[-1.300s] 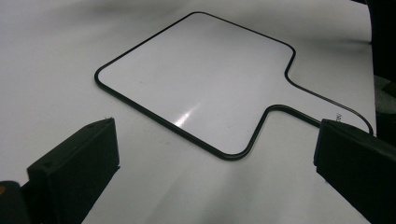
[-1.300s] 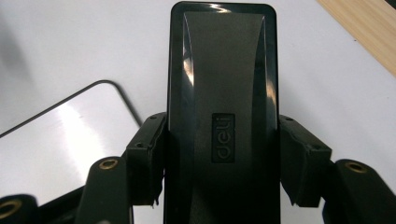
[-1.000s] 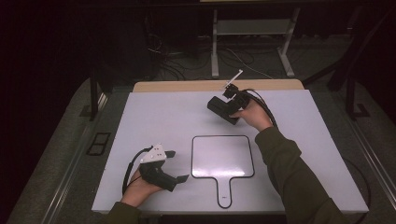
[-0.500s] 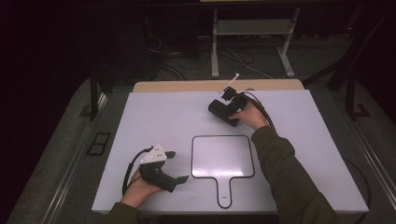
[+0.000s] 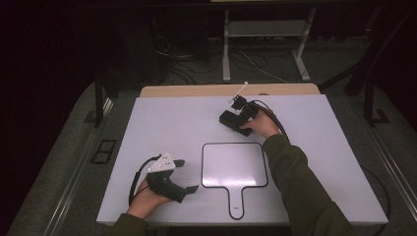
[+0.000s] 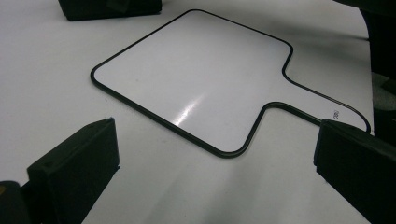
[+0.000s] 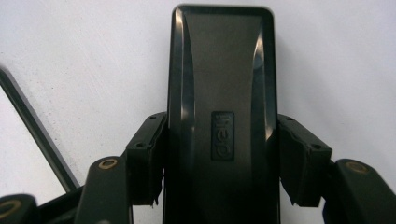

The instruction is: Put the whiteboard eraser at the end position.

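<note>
At the near left corner of the white table (image 5: 162,118) I have my left gripper (image 5: 189,176) resting low on the surface, held in my left hand (image 5: 143,200) with its cable looping beside the wrist and the grey three-cornered plate on top. Its jaws stand wide apart with nothing between them; in the left gripper view they frame bare table, and the small whiteboard (image 6: 196,79) lies just ahead of them.

That whiteboard (image 5: 234,165) sits flat near the front edge, about the middle of the table, a rounded square with a thin black rim and a short handle pointing back toward me. Its surface looks blank and glossy. It touches neither gripper.

Farther back and to the right, my right gripper (image 5: 235,122) is reached out over the table, well apart from the left one, with my right hand (image 5: 262,125) and green sleeve behind it. It is clamped on a black board eraser (image 5: 231,119), which lies beyond the whiteboard's far right corner. In the right gripper view the eraser (image 7: 222,93) runs lengthwise up the middle between the two jaws, each pad pressed against one long side, its moulded label facing the camera. Whether the eraser rests on the table or hangs just above it I cannot tell. A dark strip of the whiteboard's rim (image 7: 32,130) crosses the left side of that view.
</note>
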